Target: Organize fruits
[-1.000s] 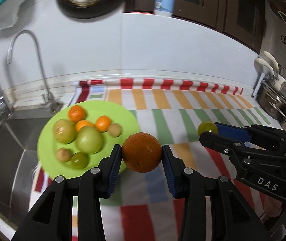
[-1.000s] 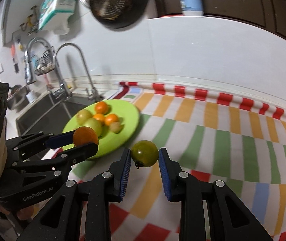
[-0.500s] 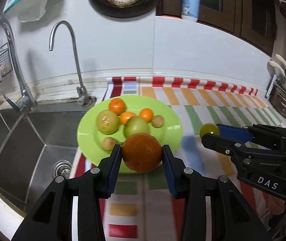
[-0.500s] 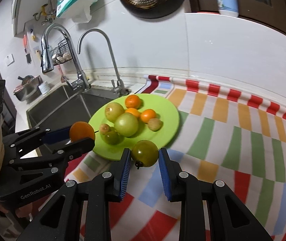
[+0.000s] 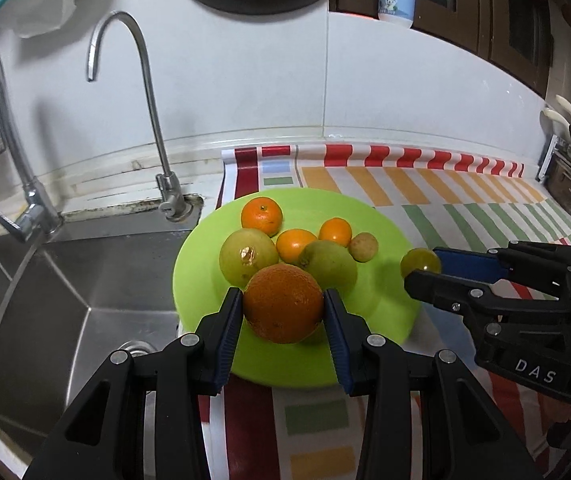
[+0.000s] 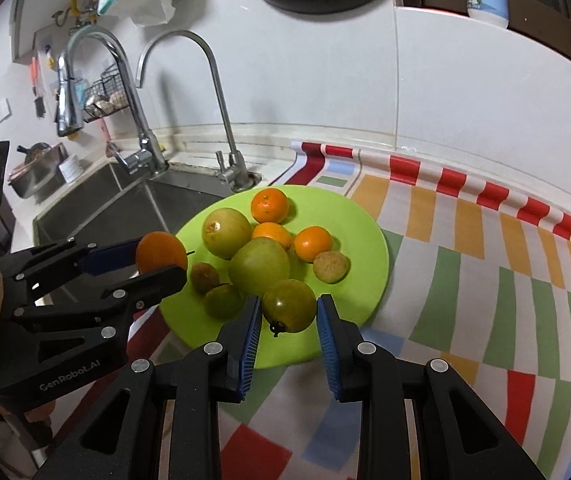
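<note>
Fruits on your green plate (image 5: 385,312) are partly hidden behind the orange (image 5: 283,308) pinched by your left gripper (image 5: 283,312); your right gripper (image 6: 289,320), marked "DAS" at 3 o'clock, pinches a green tomato (image 6: 289,306).

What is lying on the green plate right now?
On the green plate lie three small oranges, two larger green fruits, two brownish ones and a small dark green one. The gripped green tomato hides the part behind it.

Desk (image 5: 365,152) beside sink (image 5: 97,264), spread with striped cloth (image 6: 465,280); green plate (image 6: 365,240) on cloth ahead of fingers.
</note>
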Available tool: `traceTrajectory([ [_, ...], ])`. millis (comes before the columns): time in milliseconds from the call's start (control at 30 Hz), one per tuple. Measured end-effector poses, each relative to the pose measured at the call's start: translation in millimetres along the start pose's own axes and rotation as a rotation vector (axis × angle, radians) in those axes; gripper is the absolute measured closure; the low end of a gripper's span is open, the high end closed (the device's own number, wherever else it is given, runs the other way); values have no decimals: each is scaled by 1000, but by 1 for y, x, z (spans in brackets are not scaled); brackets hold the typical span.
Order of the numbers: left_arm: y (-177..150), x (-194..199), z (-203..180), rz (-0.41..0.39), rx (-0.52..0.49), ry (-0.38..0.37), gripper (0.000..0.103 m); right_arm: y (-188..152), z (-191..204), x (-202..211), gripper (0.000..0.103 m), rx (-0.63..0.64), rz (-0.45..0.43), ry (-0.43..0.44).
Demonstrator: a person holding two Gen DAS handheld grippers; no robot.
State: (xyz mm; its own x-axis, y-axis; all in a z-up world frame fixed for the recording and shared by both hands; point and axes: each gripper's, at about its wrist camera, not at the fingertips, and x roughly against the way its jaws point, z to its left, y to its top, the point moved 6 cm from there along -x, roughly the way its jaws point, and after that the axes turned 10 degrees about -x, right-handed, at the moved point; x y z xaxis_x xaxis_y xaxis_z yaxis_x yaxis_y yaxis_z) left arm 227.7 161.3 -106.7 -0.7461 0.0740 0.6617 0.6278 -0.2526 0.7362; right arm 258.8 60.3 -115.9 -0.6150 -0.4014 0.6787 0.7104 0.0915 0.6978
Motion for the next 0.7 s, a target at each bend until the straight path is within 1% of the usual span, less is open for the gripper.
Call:
traceTrajectory([
  [167,4,-20,7,5,-15,-35,63,3,-2,-18,73,-14,18,-35],
  [300,5,-28,9,7,-11,-86,63,5,-3,-27,73,-27,24,-70],
  [333,4,-30,9,11,-6,-100,62,6,-4,-28,71,-30,22,-80],
  [367,4,-31,9,9,-3,-110,60,6,-4,-28,62,-35,24,-89],
  [400,4,-31,9,6,-2,-109,59,6,-5,-28,56,-44,25,-97],
  [500,5,-27,8,-7,-4,-101,56,7,-8,-22,56,-59,7,-120],
  [567,5,-23,7,-10,-7,-90,53,7,-9,-17,56,-59,1,-138],
  [633,5,-16,5,-17,-13,-81,52,5,-11,-10,56,-63,-6,-150],
  [667,5,-13,5,-20,-13,-72,49,4,-12,-6,55,-66,-13,-154],
  [700,5,-9,4,-23,-11,-62,46,3,-13,-2,50,-70,-18,-160],
])
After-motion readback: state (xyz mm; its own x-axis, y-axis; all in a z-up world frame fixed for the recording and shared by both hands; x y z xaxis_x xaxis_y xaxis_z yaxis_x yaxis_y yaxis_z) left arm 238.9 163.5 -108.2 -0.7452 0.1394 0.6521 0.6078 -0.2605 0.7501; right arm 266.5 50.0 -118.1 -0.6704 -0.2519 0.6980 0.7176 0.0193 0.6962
